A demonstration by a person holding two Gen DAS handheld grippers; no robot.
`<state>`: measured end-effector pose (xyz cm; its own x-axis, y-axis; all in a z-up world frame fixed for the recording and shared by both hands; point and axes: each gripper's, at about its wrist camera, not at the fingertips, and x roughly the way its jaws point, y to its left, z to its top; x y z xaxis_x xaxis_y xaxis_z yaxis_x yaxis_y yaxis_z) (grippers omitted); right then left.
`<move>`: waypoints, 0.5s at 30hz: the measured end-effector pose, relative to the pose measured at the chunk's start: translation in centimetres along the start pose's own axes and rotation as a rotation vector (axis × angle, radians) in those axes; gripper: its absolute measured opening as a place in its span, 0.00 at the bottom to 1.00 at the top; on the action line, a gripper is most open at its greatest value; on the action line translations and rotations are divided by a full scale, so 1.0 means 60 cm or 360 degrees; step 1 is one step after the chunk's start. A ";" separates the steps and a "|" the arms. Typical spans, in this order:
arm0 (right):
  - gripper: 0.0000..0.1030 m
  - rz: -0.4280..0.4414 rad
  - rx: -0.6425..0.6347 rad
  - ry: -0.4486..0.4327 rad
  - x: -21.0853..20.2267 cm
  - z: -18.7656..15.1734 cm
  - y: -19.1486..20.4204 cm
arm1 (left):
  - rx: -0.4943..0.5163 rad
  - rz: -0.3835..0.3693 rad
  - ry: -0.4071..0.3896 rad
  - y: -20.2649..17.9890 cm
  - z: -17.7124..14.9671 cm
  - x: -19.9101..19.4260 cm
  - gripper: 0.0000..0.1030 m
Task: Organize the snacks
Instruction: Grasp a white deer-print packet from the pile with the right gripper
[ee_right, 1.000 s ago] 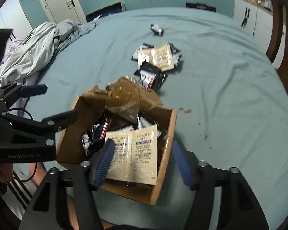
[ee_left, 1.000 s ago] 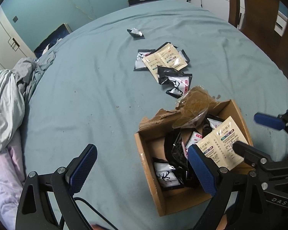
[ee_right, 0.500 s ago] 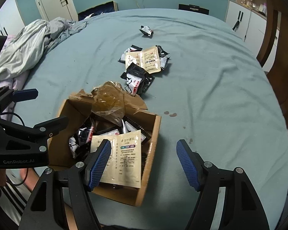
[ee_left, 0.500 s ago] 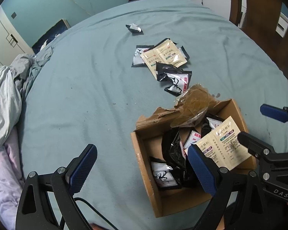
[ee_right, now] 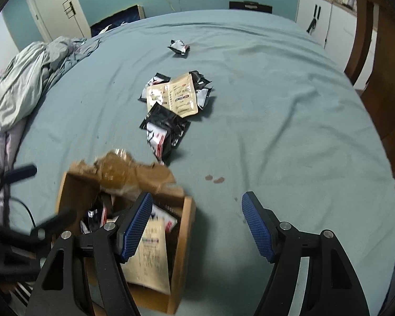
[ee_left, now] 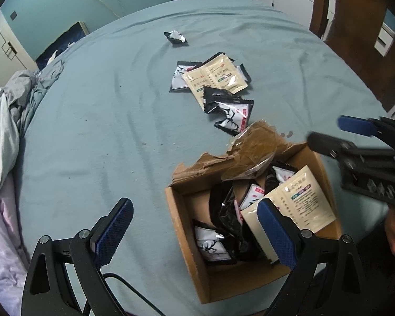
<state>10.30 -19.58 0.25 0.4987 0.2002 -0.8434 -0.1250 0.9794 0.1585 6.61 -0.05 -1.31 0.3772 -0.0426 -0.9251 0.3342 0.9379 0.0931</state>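
Since a second ago our right gripper (ee_right: 196, 223) has pulled up and back from the cardboard box (ee_left: 187, 239), leaving the beige sachet (ee_left: 300, 200) lying inside it on the black packets. Both jaws stand wide and hold nothing; our left gripper (ee_left: 194, 233) hovers over the box's left wall. The box sits near the bed's near edge on the teal sheet (ee_right: 289, 121). Further toward the middle lies the loose pile of packets (ee_right: 175, 100), with one small packet (ee_right: 178, 47) apart beyond it, toward the far edge.
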 end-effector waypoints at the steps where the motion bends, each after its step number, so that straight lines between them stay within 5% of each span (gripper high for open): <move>1: 0.68 0.0023 0.0028 0.0019 0.009 0.008 -0.004 | 0.0000 -0.0003 -0.0001 -0.001 0.001 0.000 0.94; 15: 0.68 0.0201 0.0264 0.0171 0.120 0.104 -0.033 | -0.0110 -0.0058 0.0034 0.023 0.020 0.017 0.94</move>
<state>19.51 -19.90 -2.93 0.3929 0.3260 -0.8599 -0.0333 0.9395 0.3409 8.47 0.78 -1.70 0.3470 -0.0703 -0.9352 0.2865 0.9575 0.0343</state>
